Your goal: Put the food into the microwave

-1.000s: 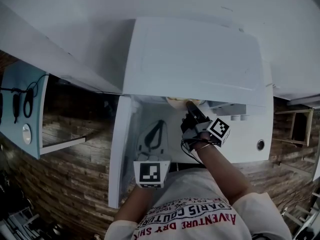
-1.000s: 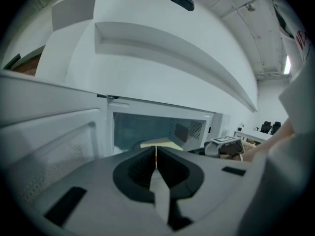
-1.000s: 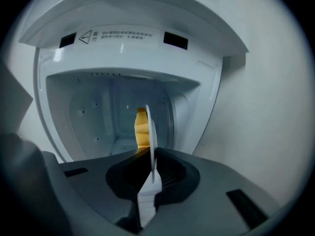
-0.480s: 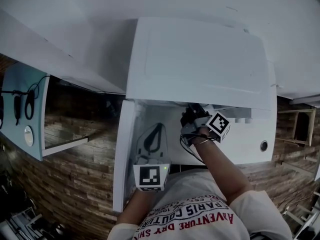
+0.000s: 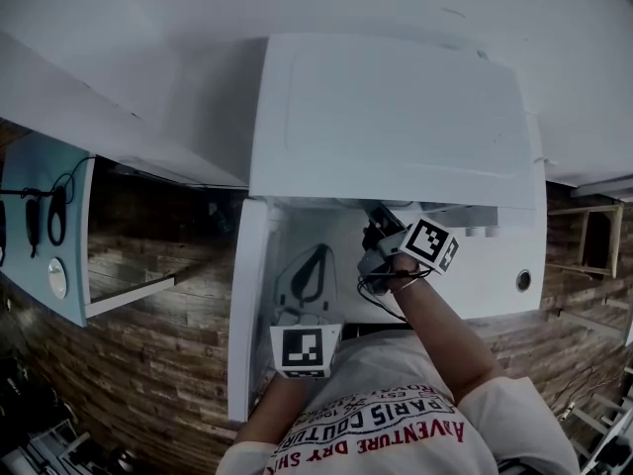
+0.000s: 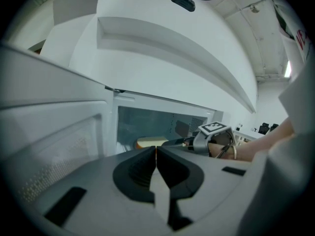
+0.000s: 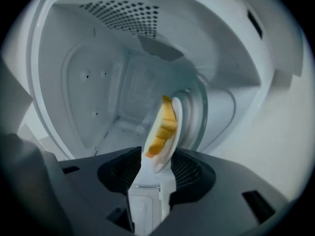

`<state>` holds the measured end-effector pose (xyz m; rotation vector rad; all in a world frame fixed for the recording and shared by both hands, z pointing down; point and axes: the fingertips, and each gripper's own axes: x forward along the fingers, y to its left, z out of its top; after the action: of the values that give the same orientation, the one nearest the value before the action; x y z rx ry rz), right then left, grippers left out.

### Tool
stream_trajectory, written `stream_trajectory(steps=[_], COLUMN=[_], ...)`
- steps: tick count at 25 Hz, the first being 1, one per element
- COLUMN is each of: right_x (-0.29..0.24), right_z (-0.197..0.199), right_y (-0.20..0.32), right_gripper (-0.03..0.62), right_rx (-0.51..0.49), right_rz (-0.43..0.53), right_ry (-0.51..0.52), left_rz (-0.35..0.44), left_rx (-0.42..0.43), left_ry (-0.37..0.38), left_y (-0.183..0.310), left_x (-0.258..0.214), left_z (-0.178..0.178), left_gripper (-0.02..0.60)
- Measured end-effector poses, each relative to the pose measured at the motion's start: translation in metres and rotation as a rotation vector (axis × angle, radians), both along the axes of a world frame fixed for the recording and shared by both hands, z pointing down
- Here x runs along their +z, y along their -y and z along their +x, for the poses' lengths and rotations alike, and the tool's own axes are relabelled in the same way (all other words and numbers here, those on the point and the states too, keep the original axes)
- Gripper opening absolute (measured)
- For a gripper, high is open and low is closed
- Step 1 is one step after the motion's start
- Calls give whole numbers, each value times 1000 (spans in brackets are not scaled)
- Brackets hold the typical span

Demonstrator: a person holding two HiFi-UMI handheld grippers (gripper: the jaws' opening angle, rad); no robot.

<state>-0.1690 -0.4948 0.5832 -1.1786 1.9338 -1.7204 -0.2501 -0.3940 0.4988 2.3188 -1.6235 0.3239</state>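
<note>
White microwave [image 5: 396,117] stands open in the head view, the right gripper [image 5: 374,218] at its mouth and the left gripper [image 5: 315,257] beside the door [image 5: 247,315]. Left gripper view: fingers [image 6: 142,168] pressed together, nothing between. Right gripper view: fingers [image 7: 189,173] are opening, with the rim of the plate [image 7: 175,113] of yellow food [image 7: 165,127] between them, inside the cavity.

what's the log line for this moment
right claw: opening, inside microwave | plate of food: between its jaws | left claw: shut, empty | door: open
</note>
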Motion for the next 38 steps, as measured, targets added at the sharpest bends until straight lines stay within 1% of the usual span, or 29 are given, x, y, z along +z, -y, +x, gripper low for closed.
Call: stream_trajectory(steps=[3,5,6,8,12,14,16,17,20,24,26,30,32,33,34,35,36,38], right_x=[-2,-2,-1,1,7,13,19,21,27,40,42,43,39,35,28,19,8,-14], right_z=[-10,-13,-13,-11,-9,-8,-4,-2,4,17,19,22,24,26,28,30,32,34], right_y=[-8,-14,-16,-21,-27,-29,-30,-30,-33,-42,-44,-50,-51,-52,-52,-52,-53,-57], right_gripper=[217,230,232,232,236,236,236,236,236,235,233,232,217,203,167,95,37,19], right_rx=[-145,-246,-294,-369,-513,-595,-668,-701,-780,-878,-893,-873,-850,-821,-778,-724,-670,-589], right_rz=[11,29,45,89,193,221,219,211,185,116,125,106,121,130,140,154,175,237], right_ry=[-53,-125,-179,-320,-639,-806,-948,-999,-1084,-1212,-1244,-1208,-1212,-1213,-1208,-1196,-1181,-1153], left_rz=[-4,6,15,18,9,12,17,18,16,23,26,20,18,14,10,12,20,43], left_rx=[22,39,47,49,44,50,53,52,47,46,44,32,25,21,16,12,12,22], left_ry=[-10,-3,4,0,-15,-14,-10,-11,-17,-4,-1,-3,1,2,4,6,8,14], left_y=[-4,-5,-5,-6,-8,-10,-12,-13,-16,-19,-21,-20,-19,-19,-19,-19,-18,-16], left_x=[2,0,0,-2,-3,-3,-2,-2,-1,-3,-4,-3,-2,0,1,0,-2,-11], left_z=[6,10,12,13,14,15,14,14,14,13,12,8,7,6,5,5,5,9], left_gripper=[10,9,9,9,9,9,9,9,9,9,9,9,9,9,9,9,9,9])
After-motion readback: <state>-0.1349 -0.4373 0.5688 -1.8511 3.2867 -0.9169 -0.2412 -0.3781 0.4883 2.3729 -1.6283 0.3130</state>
